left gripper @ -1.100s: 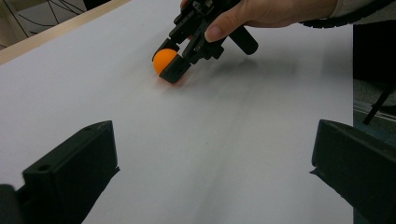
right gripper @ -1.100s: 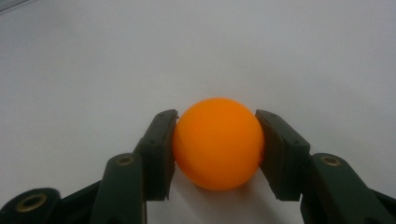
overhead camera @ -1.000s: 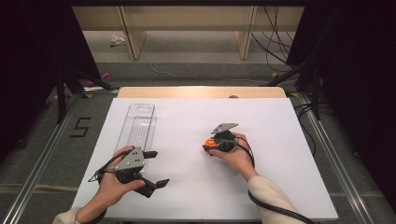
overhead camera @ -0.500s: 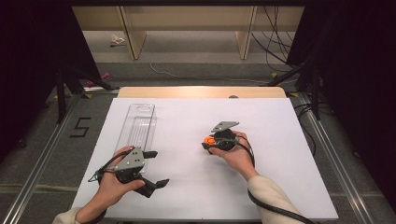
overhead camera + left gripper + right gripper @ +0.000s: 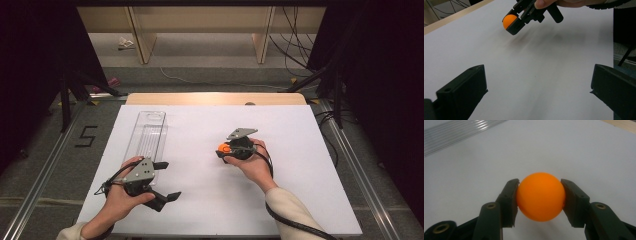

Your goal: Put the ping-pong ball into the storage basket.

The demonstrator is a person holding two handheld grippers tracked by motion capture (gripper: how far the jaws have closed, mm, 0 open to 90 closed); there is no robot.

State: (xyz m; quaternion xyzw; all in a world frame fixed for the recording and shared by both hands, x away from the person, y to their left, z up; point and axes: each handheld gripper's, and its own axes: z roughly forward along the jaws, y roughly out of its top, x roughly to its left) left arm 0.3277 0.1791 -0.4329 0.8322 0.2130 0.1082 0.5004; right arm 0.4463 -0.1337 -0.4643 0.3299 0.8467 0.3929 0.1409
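1. R gripper (image 5: 540, 200): clamped on orange ball (image 5: 540, 196), mid-table, just above white sheet (image 5: 300, 200).
2. L gripper (image 5: 537, 92): jaws wide, nothing between; near clear tray (image 5: 147, 132), well apart from ball.

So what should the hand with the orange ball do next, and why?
Probably carry it left toward the clear tray. The right tongs already pinch the orange ball above the white table, and the tray looks like the only container.
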